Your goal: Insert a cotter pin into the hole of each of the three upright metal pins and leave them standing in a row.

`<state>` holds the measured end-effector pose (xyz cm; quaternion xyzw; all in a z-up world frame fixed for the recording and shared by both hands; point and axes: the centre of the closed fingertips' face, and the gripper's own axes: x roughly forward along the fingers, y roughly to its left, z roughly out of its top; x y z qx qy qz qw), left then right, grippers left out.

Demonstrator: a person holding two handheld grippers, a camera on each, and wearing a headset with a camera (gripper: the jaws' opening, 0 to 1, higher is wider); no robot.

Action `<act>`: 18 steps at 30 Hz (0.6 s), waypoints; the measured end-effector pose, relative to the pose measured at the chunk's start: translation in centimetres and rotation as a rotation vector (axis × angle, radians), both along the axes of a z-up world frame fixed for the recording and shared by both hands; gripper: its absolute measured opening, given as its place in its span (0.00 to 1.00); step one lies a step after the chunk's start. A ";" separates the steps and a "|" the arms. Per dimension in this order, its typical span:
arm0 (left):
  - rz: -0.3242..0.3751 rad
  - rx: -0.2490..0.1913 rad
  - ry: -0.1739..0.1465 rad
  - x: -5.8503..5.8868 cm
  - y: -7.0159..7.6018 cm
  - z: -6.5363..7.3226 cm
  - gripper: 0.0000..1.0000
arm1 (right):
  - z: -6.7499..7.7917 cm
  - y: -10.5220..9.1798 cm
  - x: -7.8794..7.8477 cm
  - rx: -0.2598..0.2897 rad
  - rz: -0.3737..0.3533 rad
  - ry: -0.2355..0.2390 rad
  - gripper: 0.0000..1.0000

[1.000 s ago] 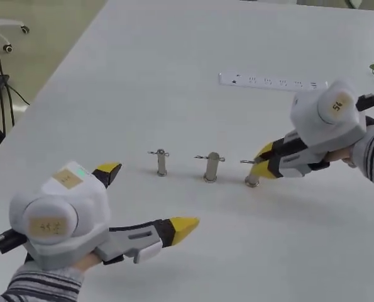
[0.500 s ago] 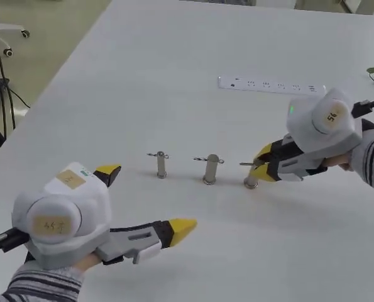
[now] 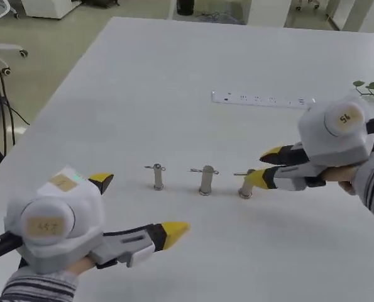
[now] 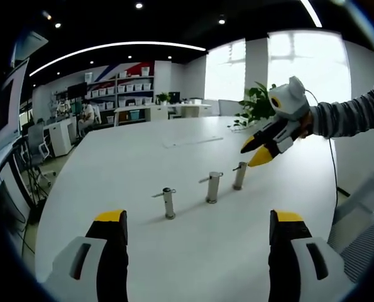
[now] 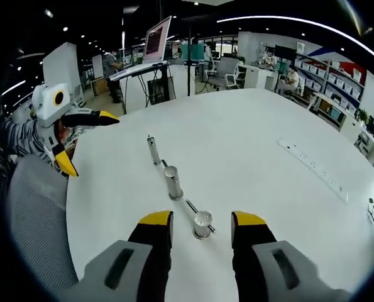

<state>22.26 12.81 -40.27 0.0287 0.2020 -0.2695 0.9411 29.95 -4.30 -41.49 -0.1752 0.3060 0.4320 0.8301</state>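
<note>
Three short upright metal pins stand in a row on the white table: left pin (image 3: 158,177), middle pin (image 3: 205,180), right pin (image 3: 246,185). A thin cotter pin (image 3: 240,173) sticks sideways through the top of each. My right gripper (image 3: 261,166) is open just right of the right pin, its lower fingertip close to it. In the right gripper view that pin (image 5: 202,224) stands between and just ahead of the two yellow tips. My left gripper (image 3: 138,204) is open and holds nothing, in front of the row with the pins (image 4: 213,187) well ahead of it.
A white power strip (image 3: 262,99) lies on the table behind the row. A potted plant (image 3: 372,85) sits at the far right edge. Chairs, desks and shelves stand beyond the table (image 3: 143,75).
My right gripper's jaws, close together by the right pin's cotter pin before, have spread apart and drawn back slightly. The left gripper holds its place; the head camera has tilted.
</note>
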 end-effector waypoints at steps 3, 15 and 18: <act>0.011 -0.017 0.006 0.1 0.2 0.3 0.91 | 0.2 -0.7 -0.3 0.002 -0.045 0.002 0.39; 0.000 -0.026 0.031 -0.3 0.0 0.6 0.90 | 2.2 -1.3 -3.9 0.107 -0.190 -0.031 0.48; -0.003 -0.024 0.031 -0.5 -0.1 0.9 0.90 | 2.1 -1.1 -5.0 0.127 -0.209 -0.038 0.51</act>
